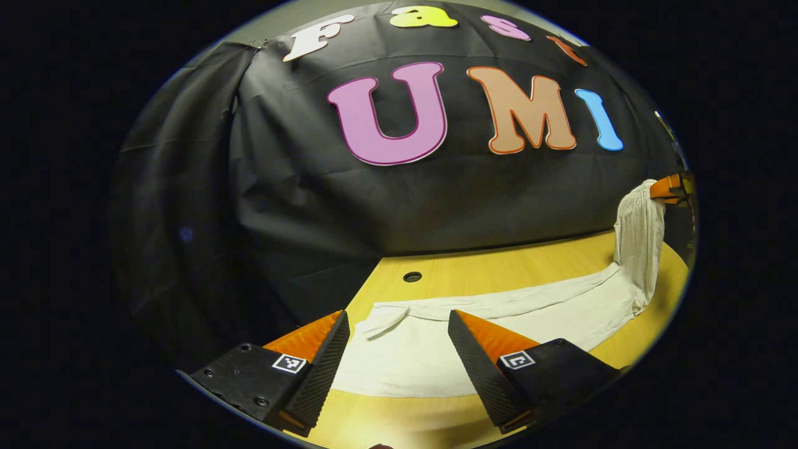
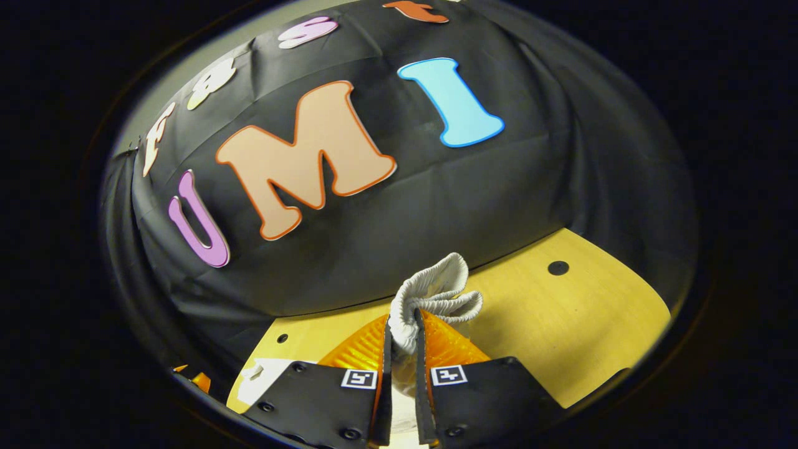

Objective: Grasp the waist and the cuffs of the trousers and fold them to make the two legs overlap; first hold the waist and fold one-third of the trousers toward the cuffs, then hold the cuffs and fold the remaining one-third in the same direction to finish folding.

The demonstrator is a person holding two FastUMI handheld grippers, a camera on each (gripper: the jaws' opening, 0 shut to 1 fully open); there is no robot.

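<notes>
White trousers (image 1: 548,305) lie stretched across the wooden table (image 1: 499,268). Their cuff end rests between the fingers of my left gripper (image 1: 396,315), which is open and hovers just above the cloth without touching it. At the far right the other end rises off the table, hanging from my right gripper (image 1: 667,187). In the right gripper view, the right gripper (image 2: 403,324) is shut on the elastic waistband (image 2: 436,287), which bunches up above the fingertips, lifted over the table (image 2: 561,324).
The black cloth wall stands close behind the table's far edge. The tabletop has a round cable hole (image 1: 412,276) beyond the cuffs and another hole (image 2: 558,268) to the right of the raised waist. Bare wood lies around the trousers.
</notes>
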